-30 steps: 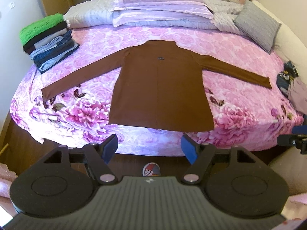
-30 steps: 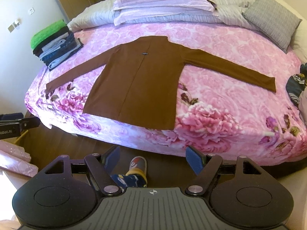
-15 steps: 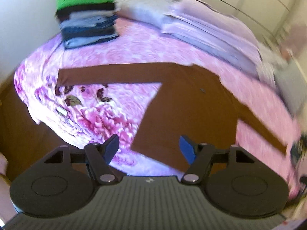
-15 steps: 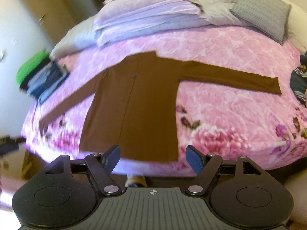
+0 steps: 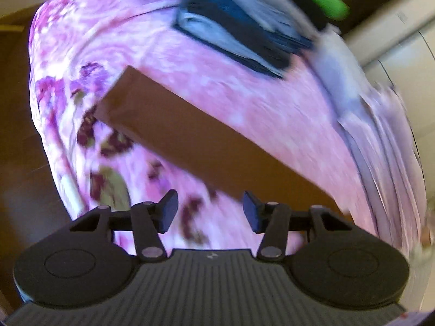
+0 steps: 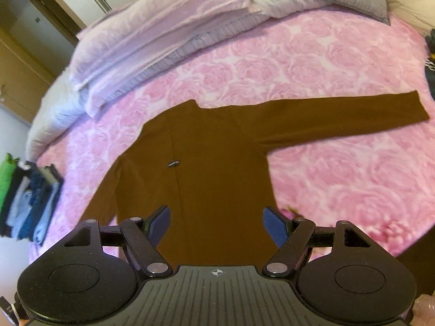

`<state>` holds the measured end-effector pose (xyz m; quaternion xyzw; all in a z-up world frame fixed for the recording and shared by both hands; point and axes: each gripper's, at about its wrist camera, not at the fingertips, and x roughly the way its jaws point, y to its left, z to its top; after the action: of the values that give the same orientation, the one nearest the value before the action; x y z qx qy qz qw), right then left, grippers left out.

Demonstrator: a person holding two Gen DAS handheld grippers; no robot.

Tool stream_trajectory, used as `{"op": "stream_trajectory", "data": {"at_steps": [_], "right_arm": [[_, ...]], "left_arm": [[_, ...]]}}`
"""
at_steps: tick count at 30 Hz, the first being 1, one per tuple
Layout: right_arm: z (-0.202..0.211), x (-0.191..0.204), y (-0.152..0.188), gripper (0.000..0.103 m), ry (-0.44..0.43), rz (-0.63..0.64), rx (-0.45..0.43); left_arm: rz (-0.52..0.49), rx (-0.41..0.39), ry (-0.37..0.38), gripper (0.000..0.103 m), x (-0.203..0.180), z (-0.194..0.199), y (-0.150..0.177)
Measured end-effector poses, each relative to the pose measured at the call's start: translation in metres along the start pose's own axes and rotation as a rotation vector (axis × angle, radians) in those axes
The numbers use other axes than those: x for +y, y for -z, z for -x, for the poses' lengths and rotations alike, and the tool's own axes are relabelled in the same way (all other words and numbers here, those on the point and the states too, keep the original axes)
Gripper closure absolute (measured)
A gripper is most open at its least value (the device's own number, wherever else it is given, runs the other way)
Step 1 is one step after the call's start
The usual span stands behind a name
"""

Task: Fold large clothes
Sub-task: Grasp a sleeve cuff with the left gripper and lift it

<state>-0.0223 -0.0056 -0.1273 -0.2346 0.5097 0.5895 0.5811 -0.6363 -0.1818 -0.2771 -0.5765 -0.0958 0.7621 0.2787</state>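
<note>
- Left gripper (image 5: 208, 208) spread, empty, above the brown top's sleeve (image 5: 190, 133): a thin pinch may also catch the bedspread (image 5: 272, 100).
- Right gripper (image 6: 216, 224) spread over the brown top (image 6: 217, 168): careless dragging risks creasing.

Brown long-sleeved top (image 6: 214, 168): spread flat, unfolded, on the pink floral bedspread (image 6: 339, 62). Neck toward far side, hem near. Right sleeve (image 6: 334, 116) extended straight out to the right; left sleeve (image 5: 206, 135) stretched flat, cuff toward the bed's left edge. Small dark tag (image 6: 173, 163) mid-chest.
</note>
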Motion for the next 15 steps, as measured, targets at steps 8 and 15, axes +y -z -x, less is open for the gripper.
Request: {"op": "stream_trajectory", "data": {"at_steps": [8,15], "right_arm": [[-0.092,0.029,0.009,0.031,0.081,0.049,0.1],[-0.125,0.032,0.014,0.031,0.096,0.062,0.143]], "left_arm": [[0.199,-0.024,-0.107,0.07,0.06,-0.07,-0.041],[0.229,-0.073,-0.125,0.091,0.072,-0.081,-0.042]]}}
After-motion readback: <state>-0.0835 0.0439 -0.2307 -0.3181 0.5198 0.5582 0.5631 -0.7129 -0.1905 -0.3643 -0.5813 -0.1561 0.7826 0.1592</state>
